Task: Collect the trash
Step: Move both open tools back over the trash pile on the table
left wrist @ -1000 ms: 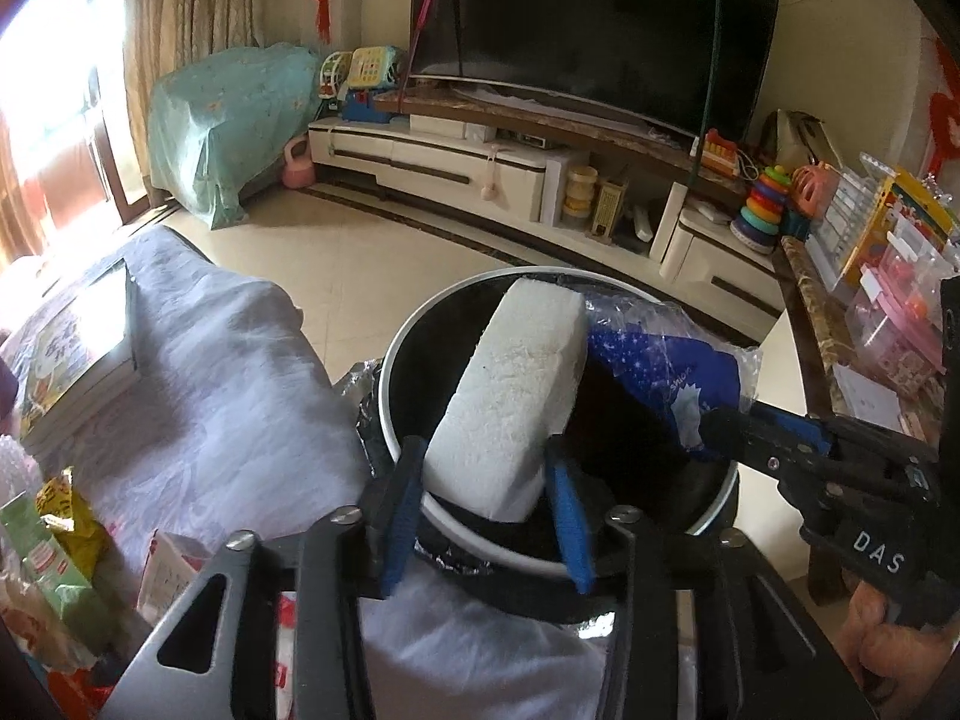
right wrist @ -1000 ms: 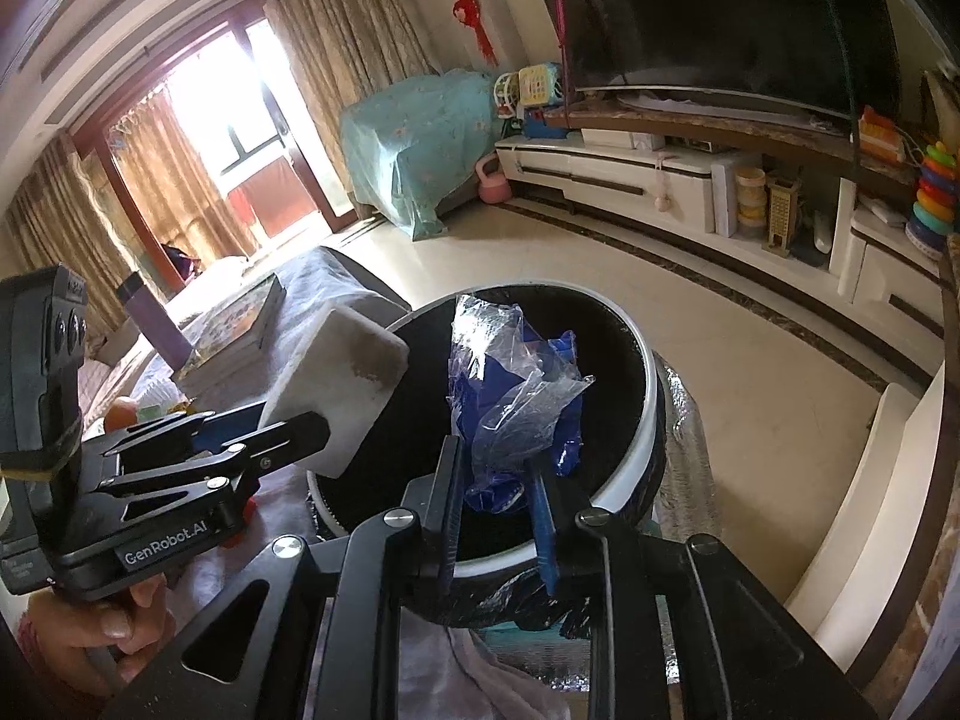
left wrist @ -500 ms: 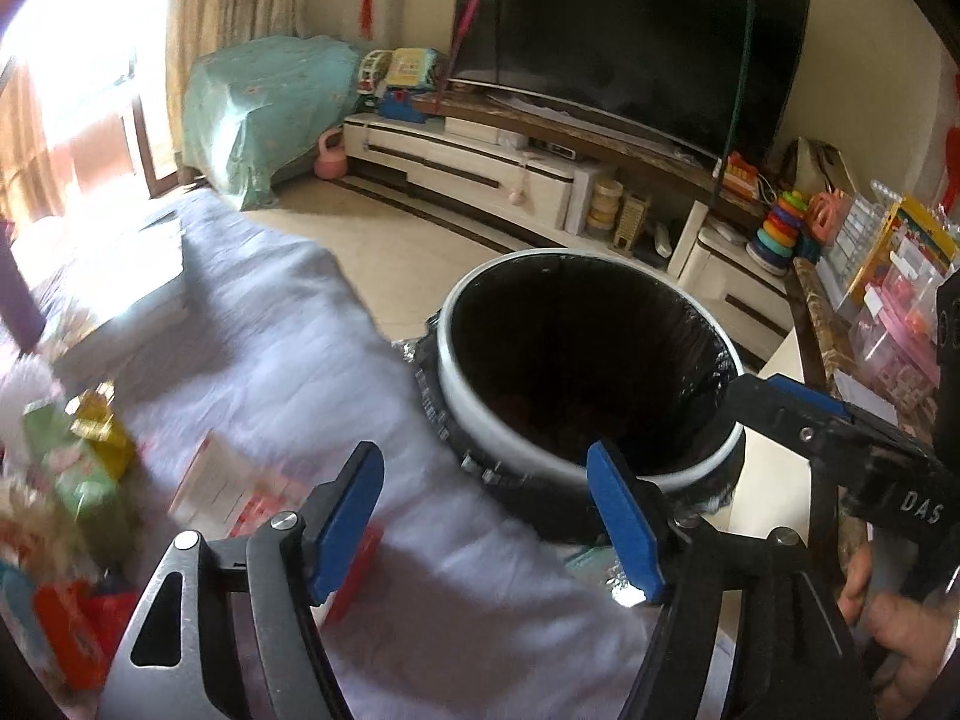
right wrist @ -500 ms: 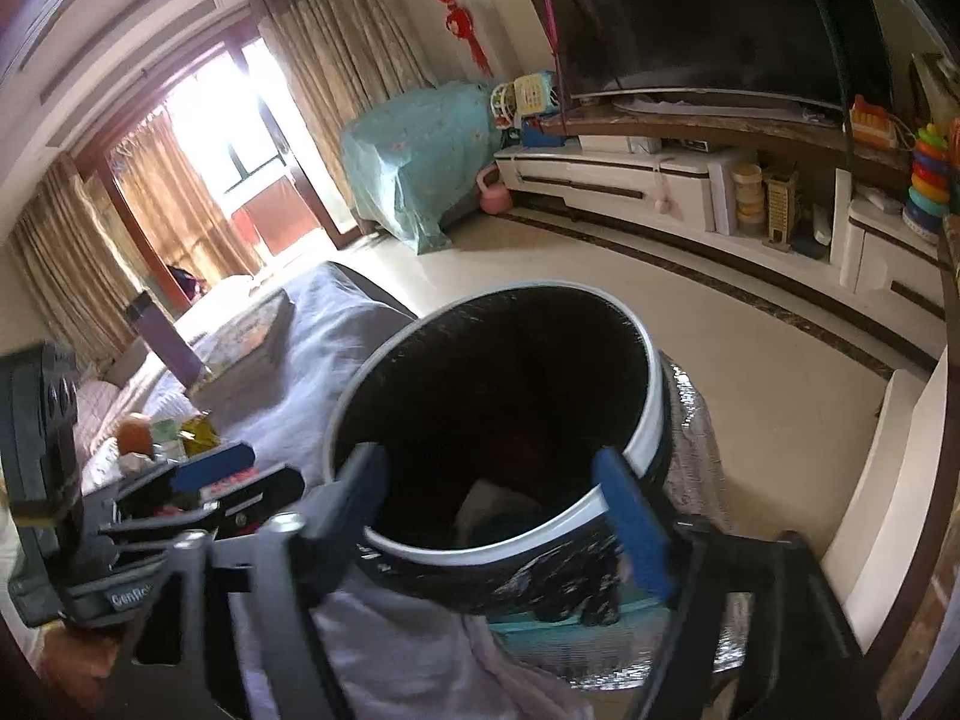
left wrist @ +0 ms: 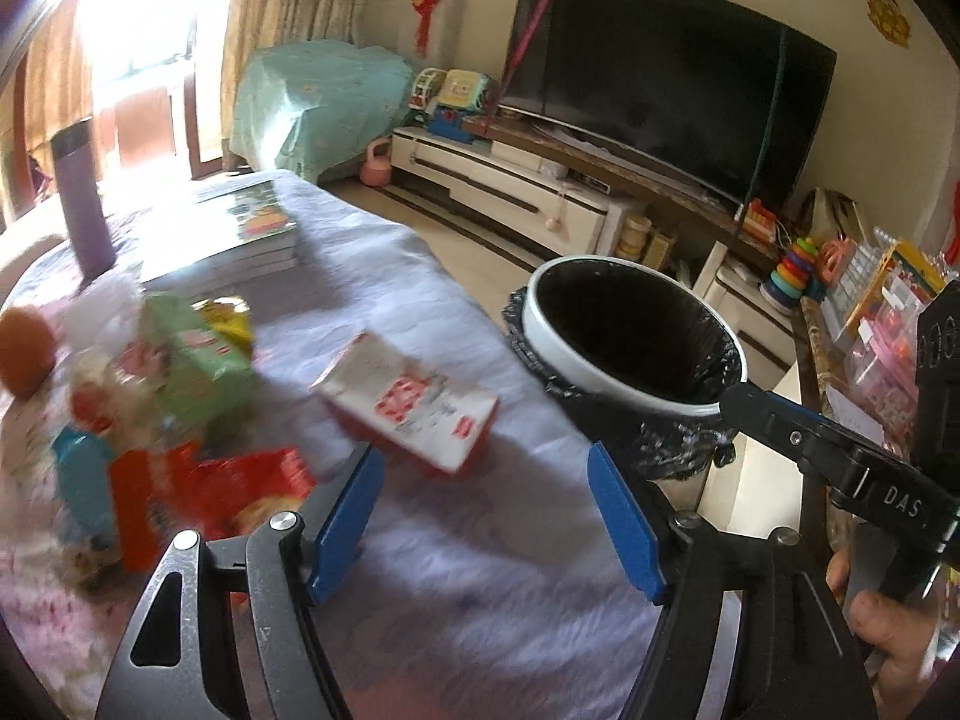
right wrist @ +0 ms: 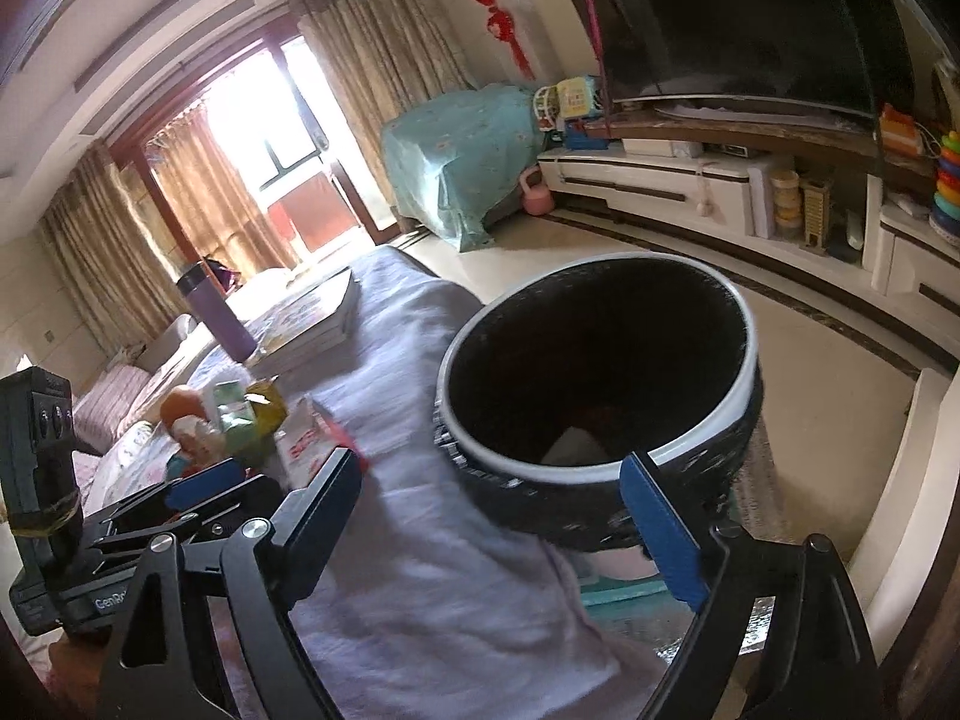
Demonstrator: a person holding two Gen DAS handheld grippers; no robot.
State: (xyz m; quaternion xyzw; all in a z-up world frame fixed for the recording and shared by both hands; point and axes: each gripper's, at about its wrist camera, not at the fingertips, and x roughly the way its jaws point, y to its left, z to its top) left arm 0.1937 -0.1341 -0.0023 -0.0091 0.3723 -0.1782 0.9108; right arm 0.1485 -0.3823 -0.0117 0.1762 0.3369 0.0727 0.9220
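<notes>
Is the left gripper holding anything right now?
No: in the left wrist view the left gripper is wide open with only the grey table cover between its blue pads.

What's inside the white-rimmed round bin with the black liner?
Right wrist view: a white block lies at the bottom of the white-rimmed round bin, something reddish behind it. The rest is too dark to see.

Both wrist views look forward over the table (left wrist: 480, 600), sharing the nearby bin (right wrist: 600, 468).
</notes>
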